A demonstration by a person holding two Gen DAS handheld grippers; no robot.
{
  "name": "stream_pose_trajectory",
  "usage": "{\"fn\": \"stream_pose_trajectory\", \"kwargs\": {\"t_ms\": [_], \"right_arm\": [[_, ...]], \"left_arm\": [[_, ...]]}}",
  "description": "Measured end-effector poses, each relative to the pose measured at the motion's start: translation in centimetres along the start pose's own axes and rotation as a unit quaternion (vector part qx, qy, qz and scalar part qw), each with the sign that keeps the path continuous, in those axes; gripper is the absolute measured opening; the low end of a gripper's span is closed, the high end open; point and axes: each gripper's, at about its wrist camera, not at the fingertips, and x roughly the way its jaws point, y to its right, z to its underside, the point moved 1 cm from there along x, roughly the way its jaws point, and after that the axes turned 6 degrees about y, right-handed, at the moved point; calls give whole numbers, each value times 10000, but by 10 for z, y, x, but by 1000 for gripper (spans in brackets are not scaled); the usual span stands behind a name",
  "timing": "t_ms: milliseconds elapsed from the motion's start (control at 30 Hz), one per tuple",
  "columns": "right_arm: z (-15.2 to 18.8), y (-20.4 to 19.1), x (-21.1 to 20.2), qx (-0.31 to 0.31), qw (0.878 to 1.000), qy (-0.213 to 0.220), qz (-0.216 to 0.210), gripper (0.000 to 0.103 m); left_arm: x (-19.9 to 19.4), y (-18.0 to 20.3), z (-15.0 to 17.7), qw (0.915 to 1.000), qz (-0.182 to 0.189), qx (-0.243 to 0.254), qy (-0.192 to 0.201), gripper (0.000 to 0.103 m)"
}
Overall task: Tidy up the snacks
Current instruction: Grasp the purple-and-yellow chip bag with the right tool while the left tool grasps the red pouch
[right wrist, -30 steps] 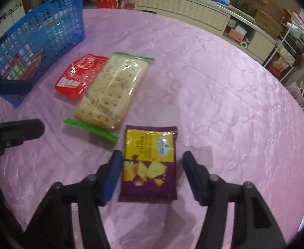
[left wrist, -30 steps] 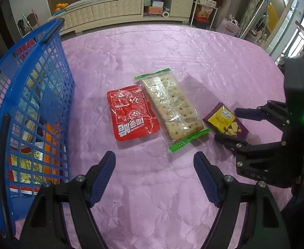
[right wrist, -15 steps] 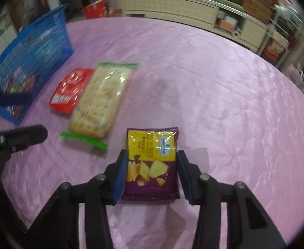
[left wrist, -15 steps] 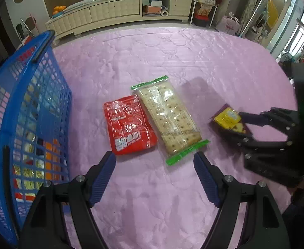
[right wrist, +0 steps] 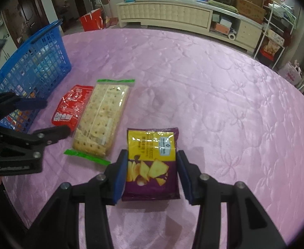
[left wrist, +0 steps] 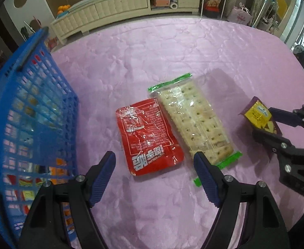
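The right gripper (right wrist: 152, 172) is clamping a purple and yellow chip packet (right wrist: 152, 161) by its two long sides, with the long axis pointing away along the fingers, at the near right of the pink quilted tabletop (right wrist: 214, 87). To its left a clear cracker pack with green ends (left wrist: 193, 122) is lying beside a red foil pouch (left wrist: 149, 137). The left gripper (left wrist: 154, 170) is hanging wide and empty over the pouch. A blue plastic basket (left wrist: 27, 108) is standing at the far left.
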Motion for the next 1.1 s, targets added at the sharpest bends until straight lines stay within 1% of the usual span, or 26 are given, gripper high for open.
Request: {"fn": "stream_pose_trajectory", "kwargs": {"t_ms": [100,167,233,367,433,567,633,667,733,800,867,1000,1100], "right_arm": [[-4,-5,2,-56,10000,-9,20,51],[-4,-6,4,-77,10000,-27,43,51],[-5,-6,5,-87,9999,-23,47,51],[-6,-5,7,-76,9999,-34,60,51],[-6,-6,8,-73,9999,-50,58,51],[-6,-10,13,-116,9999,-94,66,51],[-6,-9,14,-115,9998,-115,77,51],[-6,-9,15,-111,9998,-118,83,51],[-6,-9,15,-99,9998,-113,91,51],[-8,-9,16,-85,9999,-108,88,51],[-7,-9,16,-81,9999,-105,89,51],[-7,-8,15,-62,9999,-76,64,51],[-8,-7,12,-46,10000,-52,29,51]], "left_arm": [[10,-3,1,10000,-62,-5,-52,76],[13,-4,1,9999,-103,30,-9,76],[15,-3,-1,9997,-227,125,25,76],[23,-6,-8,9994,-280,185,-25,76],[26,-10,-13,9998,-194,92,-17,77],[32,-23,-18,9999,-30,-140,-73,83],[35,-33,-18,9989,177,-410,-151,83],[37,-35,-18,9984,218,-492,-168,83],[36,-35,-19,9987,153,-472,-143,83],[36,-37,-19,9982,157,-564,-150,78],[33,-37,-19,9983,161,-548,-120,59],[26,-34,-10,9978,192,-628,-57,56],[20,-36,-4,9971,240,-727,-52,48]]}}
